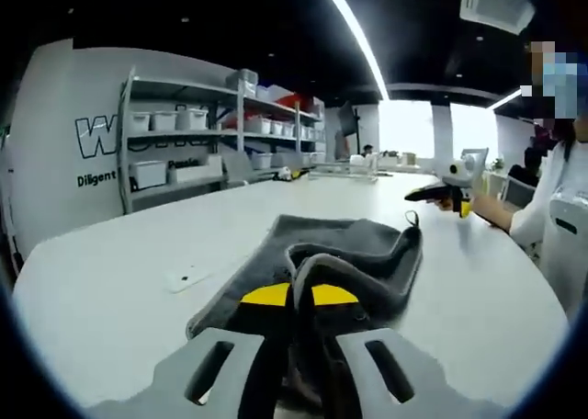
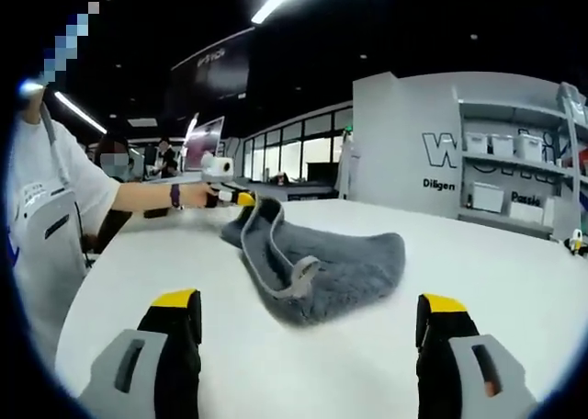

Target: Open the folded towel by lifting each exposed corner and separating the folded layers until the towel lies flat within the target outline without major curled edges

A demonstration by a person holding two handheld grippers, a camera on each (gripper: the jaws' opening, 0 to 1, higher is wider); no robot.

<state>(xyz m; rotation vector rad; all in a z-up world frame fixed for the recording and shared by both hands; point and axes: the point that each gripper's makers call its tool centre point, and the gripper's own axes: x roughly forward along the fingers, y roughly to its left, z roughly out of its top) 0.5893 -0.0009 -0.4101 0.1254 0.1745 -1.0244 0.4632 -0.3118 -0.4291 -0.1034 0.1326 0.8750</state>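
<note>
Left gripper view has the left gripper (image 1: 299,313) pinched shut on a raised edge of the grey towel (image 1: 344,244), which lies on the white table (image 1: 110,281) just ahead of the jaws. The fold is best lifted slowly and drawn away from the lower layers. Right gripper view adds the right gripper (image 2: 308,332), wide open, empty, short of the towel (image 2: 349,267).
</note>
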